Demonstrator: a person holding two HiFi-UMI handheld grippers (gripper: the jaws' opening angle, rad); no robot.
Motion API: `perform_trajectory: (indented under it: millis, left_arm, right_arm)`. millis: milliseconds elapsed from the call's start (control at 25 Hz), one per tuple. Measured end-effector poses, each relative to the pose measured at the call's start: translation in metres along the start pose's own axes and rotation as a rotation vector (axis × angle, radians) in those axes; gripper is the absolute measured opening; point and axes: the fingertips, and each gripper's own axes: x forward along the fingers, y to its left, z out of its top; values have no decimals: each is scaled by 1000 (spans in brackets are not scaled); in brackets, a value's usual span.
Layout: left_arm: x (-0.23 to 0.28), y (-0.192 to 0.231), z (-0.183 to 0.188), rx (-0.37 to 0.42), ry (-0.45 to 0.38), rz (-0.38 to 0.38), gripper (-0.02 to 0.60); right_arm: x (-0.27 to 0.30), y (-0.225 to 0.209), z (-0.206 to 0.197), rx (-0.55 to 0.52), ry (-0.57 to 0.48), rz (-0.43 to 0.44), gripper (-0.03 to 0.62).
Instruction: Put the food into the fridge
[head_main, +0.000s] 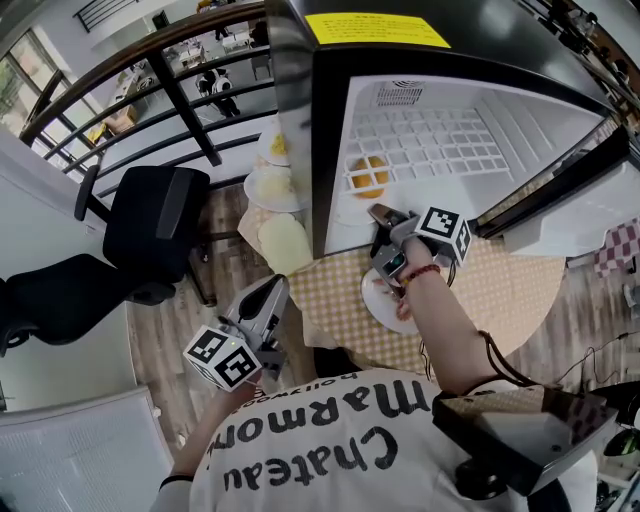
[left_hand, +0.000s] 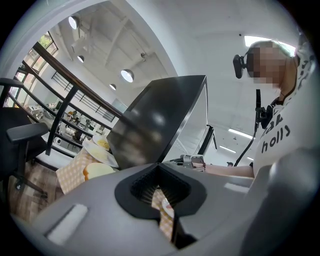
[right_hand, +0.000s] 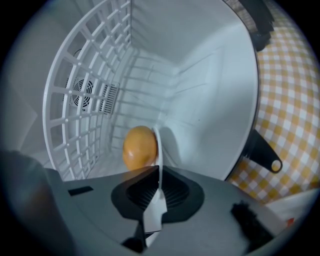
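Daylight from the windows (head_main: 40, 60) and round ceiling lamps (left_hand: 127, 75) light the room brightly and evenly. The white inside of the fridge (head_main: 500, 130) looks washed out, with a soft shadow beside the orange food (right_hand: 139, 146). The fridge's black side carries dull glare. All three views bulge at the edges and have dark corners. The plate rim (right_hand: 157, 150), close to the lens, is blurred.

Black chair (head_main: 150, 225) on plank floor (head_main: 165, 370), just beside a dark railing (head_main: 186, 100). Yellow-checked cloth (head_main: 500, 290) covers the table, right of the chair. Round lamps (left_hand: 127, 75) lit on the white ceiling overhead.
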Motion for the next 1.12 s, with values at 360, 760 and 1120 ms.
perform_trajectory:
  millis: [360, 760, 1120]
  left_arm:
    - [0, 5, 5, -2, -19, 3, 5]
    - [-3, 6, 6, -5, -36, 6, 5]
    - [-9, 6, 8, -3, -46, 7, 5]
  right_arm:
    - [-1, 6, 1, -13, -29, -31, 23]
    - [-4, -5, 1, 32, -77, -122, 23]
    - [-12, -9, 10, -96, -173, -271, 100]
